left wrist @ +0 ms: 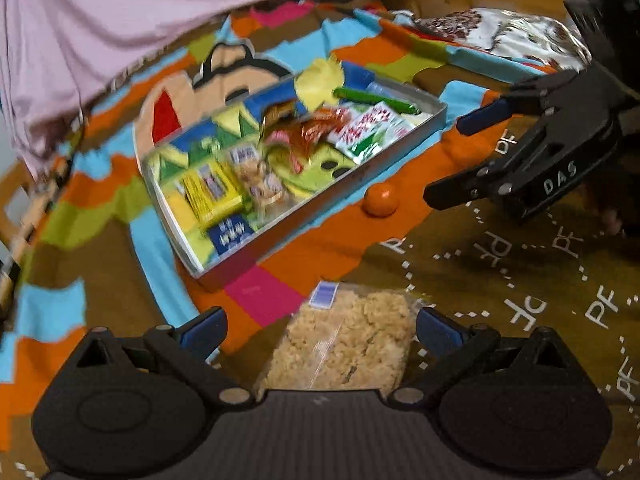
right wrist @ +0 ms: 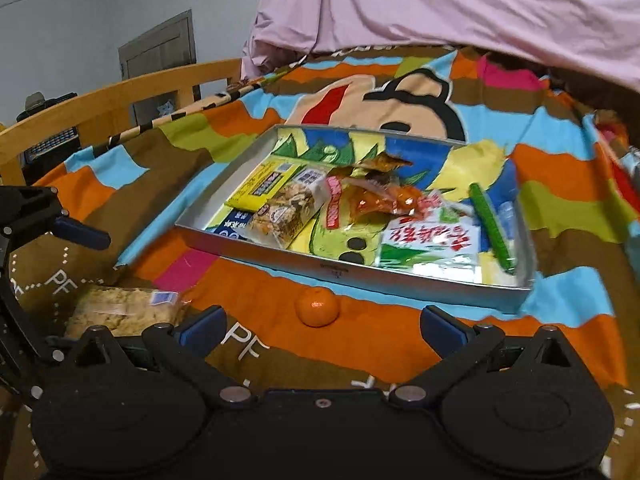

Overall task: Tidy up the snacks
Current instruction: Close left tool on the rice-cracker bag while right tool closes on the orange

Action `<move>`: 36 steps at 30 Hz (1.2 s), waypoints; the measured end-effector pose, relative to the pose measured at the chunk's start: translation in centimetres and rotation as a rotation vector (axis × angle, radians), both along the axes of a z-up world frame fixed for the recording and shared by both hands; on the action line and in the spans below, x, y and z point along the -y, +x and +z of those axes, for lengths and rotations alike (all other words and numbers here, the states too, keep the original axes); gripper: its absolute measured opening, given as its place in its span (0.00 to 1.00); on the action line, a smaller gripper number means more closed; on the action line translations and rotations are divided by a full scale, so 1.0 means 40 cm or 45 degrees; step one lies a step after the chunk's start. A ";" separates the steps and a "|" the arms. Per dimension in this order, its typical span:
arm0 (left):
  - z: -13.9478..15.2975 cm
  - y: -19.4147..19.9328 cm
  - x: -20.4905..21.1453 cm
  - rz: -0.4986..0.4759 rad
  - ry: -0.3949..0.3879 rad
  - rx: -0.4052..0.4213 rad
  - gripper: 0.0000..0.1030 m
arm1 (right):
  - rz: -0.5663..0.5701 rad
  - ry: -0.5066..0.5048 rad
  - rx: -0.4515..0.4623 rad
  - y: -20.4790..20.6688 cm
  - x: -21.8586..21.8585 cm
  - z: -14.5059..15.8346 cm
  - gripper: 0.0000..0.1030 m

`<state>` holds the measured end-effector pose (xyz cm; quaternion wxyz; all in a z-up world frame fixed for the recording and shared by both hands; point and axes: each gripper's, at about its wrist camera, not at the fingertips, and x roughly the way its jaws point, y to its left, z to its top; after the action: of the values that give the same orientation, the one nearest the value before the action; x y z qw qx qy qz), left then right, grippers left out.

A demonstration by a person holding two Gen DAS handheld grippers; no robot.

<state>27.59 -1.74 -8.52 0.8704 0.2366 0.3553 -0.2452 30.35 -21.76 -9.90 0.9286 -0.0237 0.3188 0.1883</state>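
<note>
Left claw [left wrist: 320,326] stands spread wide, its blue-padded fingers [left wrist: 206,326] on either side of a clear bag of puffed rice cakes [left wrist: 340,344] lying on the colourful bedspread [left wrist: 500,264]; whether the pads touch the bag cannot be told. Right claw [right wrist: 320,326] is likewise spread and grips nothing, and a small orange [right wrist: 317,306] sits on the bedspread just ahead of it, between the fingers' line and the metal tray [right wrist: 360,274]. That tray lies beyond both claws and holds several snack packets: a yellow one [right wrist: 264,184], a clear nut bar bag [right wrist: 288,210], a green-and-white pack [right wrist: 434,240] and a green stick [right wrist: 490,224].
</note>
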 end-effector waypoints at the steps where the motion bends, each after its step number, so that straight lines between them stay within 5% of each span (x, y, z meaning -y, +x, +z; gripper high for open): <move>1: -0.005 0.011 -0.008 0.012 -0.023 -0.025 1.00 | 0.004 -0.002 -0.009 0.012 -0.006 -0.009 1.00; 8: -0.032 0.037 -0.038 0.035 -0.093 -0.162 0.99 | 0.030 0.027 -0.123 0.090 -0.039 -0.068 0.98; 14: -0.058 0.022 -0.021 -0.030 -0.019 -0.191 0.97 | -0.014 0.085 -0.152 0.125 -0.031 -0.090 0.87; 25: -0.053 0.065 -0.009 0.251 -0.094 -0.284 0.85 | 0.015 0.033 -0.143 0.130 -0.054 -0.099 0.35; 30: -0.051 0.071 0.000 0.458 -0.169 -0.316 0.84 | 0.026 0.024 -0.145 0.110 -0.054 -0.091 0.35; 36: -0.047 0.054 0.005 0.511 -0.173 -0.295 0.83 | 0.047 -0.003 -0.202 0.055 -0.045 -0.068 0.35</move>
<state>29.74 -1.93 -10.40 0.8690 0.0723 0.4754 -0.1164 32.54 -19.94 -12.64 0.8968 -0.0156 0.3911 0.2062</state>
